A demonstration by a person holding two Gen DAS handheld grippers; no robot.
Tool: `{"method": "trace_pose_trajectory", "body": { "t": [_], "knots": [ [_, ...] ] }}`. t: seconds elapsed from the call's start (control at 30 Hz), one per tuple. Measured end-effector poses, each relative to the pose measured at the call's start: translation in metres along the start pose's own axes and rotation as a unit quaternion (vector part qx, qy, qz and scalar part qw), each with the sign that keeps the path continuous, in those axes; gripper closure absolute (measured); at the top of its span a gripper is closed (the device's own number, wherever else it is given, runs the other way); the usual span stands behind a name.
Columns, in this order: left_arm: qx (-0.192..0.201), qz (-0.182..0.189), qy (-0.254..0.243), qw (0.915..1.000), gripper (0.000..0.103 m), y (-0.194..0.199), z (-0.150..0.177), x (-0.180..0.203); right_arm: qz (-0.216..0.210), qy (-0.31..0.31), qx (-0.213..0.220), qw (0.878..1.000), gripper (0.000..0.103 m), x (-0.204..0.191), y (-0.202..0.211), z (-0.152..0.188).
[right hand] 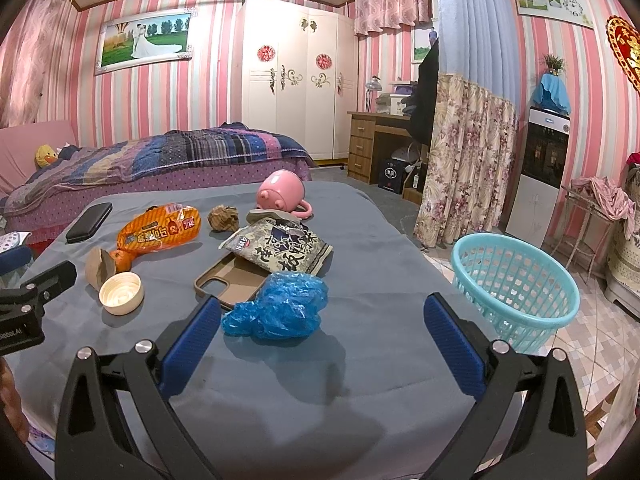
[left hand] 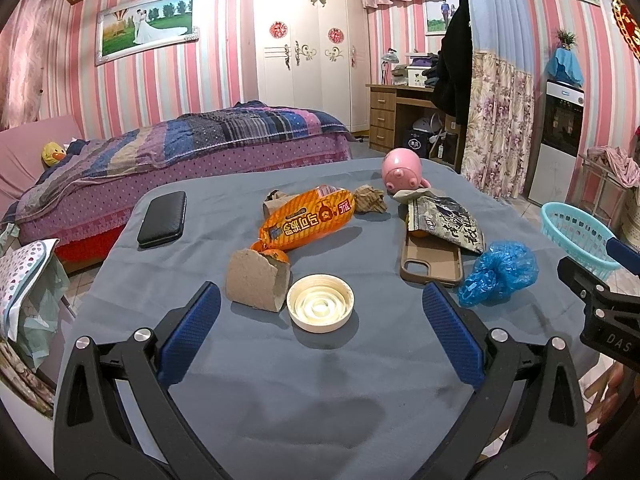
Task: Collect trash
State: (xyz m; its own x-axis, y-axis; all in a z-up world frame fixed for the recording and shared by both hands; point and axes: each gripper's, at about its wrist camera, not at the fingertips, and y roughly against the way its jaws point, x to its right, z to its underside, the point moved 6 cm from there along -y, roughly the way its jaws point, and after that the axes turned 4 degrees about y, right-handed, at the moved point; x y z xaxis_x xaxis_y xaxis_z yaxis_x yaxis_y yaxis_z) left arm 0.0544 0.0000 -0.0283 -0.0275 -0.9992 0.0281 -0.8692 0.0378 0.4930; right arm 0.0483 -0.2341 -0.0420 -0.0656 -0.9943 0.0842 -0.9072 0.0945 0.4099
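A: Left wrist view, item one: left gripper (left hand: 320,312), jaws spread wide, empty, hovering over the near edge of the worktop (left hand: 280,380). What lies between the pads?

B: A white lid (left hand: 321,308), open side up, touching a torn cardboard piece (left hand: 257,280) on its left. Behind the cardboard, an orange snack wrapper (left hand: 306,220) running toward the middle, with a small orange fruit (left hand: 276,255) at its near end.

A: Right wrist view, item two: right gripper (right hand: 322,320), jaws likewise wide apart, holding nothing.

B: Just ahead of its left pad sits a crumpled blue plastic bag (right hand: 280,308), resting on the grey cloth and overlapping the near corner of a brown phone case (right hand: 230,280). A black-and-white snack packet (right hand: 280,250) lies across the case's far end.

A: Far edge?

B: A crumpled brown paper ball (right hand: 223,218), a pink mug (right hand: 282,194) tipped on its side, and a black wallet (right hand: 89,222) near the left edge.

A: Receptacle?

B: A turquoise basket (right hand: 516,284) on the tiled floor, off the worktop's right edge, tilted toward the camera. Contents cannot be told.
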Motion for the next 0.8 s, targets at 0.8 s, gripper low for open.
{"method": "trace_pose_trajectory", "body": {
  "t": [0.8],
  "knots": [
    [-0.047,-0.013,0.012,0.9987,0.005,-0.041,0.008,-0.03,0.028,0.001,-0.025,0.999,0.004,0.017,-0.014,0.01]
  ]
}}
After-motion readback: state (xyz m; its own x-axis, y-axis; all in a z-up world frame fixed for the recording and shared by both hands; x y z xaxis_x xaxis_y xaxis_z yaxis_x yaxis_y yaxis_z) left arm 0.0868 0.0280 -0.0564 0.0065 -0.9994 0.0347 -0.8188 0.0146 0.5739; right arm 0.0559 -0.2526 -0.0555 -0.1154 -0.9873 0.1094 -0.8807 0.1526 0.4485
